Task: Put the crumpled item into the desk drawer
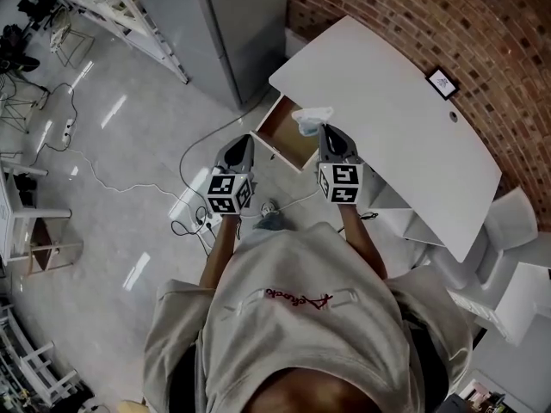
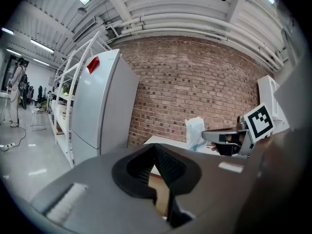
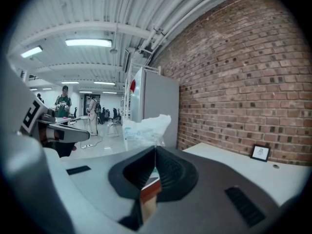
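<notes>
Held the crumpled bag [image 1: 310, 119] clamped in the right gripper [image 1: 325, 129], above the open drawer's [image 1: 287, 138] 2 o'clock corner, at the desk's [image 1: 392, 114] edge. Had the left gripper's [image 1: 239, 143] jaws pressed together on nothing, at 9 o'clock from the right one, beside the drawer.

The open drawer [image 1: 281, 136] juts from under the desk [image 1: 405, 119], with the crumpled item [image 1: 309, 120] above it. A picture frame [image 1: 442, 83] stands on the desk beside the brick wall [image 1: 448, 15].
</notes>
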`<state>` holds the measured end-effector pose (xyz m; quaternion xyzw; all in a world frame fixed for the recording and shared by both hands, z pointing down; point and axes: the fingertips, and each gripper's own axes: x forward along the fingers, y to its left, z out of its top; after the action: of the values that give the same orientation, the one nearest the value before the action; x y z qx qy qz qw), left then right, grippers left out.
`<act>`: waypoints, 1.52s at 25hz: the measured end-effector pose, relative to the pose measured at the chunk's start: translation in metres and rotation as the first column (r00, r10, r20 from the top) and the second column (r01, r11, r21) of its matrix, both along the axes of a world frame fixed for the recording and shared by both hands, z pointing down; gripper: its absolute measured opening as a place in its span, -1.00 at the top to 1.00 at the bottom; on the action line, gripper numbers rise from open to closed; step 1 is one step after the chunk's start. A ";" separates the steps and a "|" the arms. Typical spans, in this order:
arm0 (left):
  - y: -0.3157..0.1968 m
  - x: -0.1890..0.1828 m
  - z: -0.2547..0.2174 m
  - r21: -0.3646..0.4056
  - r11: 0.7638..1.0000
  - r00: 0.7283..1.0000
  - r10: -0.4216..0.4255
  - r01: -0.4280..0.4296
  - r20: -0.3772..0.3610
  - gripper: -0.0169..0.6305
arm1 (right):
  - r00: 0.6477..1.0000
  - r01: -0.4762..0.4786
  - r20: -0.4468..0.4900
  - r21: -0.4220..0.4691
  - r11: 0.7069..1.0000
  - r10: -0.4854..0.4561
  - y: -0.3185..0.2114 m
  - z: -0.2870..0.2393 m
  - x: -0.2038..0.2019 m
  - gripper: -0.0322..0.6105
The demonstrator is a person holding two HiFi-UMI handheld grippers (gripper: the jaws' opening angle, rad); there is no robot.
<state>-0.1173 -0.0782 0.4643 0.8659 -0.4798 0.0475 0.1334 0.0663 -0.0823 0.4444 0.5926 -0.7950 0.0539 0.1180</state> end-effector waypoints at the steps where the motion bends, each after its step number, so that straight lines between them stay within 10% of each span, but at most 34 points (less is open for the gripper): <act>1: -0.009 -0.003 -0.001 0.005 1.000 1.000 0.006 -0.006 -0.001 0.92 | 1.000 -0.006 -0.002 0.004 1.000 0.006 -0.007 -0.002 -0.003 0.86; 24: -0.087 -0.009 0.040 -0.078 0.987 0.989 0.145 -0.144 0.007 0.92 | 0.992 -0.129 -0.013 -0.094 0.987 0.128 -0.062 0.041 -0.006 0.86; 38: -0.099 0.011 0.070 -0.173 0.985 0.999 0.019 -0.014 0.032 0.92 | 1.000 0.008 0.013 -0.177 0.984 -0.006 -0.101 0.073 0.014 0.86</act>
<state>-0.1061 -0.1774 0.5346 0.8541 -0.4688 0.1046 0.1996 0.0803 -0.1834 0.5174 0.5765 -0.7899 0.1277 0.1655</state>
